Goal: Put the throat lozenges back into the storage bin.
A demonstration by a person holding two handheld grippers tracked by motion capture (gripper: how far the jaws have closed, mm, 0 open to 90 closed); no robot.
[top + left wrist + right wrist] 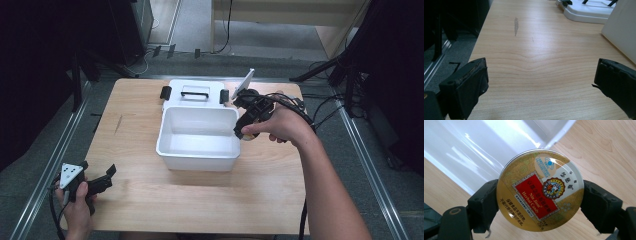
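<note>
The table (150,200) is pale wood with a smooth, matt grain and one small grey scuff (516,26). The white box (198,150) looks like smooth plastic with a soft gloss, bright streaks showing on its inner walls. Its lid (195,93) is the same white plastic, with black plastic clips. The round candy tin (540,190) looks like glossy printed metal, gold and red. The right gripper (540,202) and the left gripper (541,85) have matt black jaws with rough, worn pad edges.
</note>
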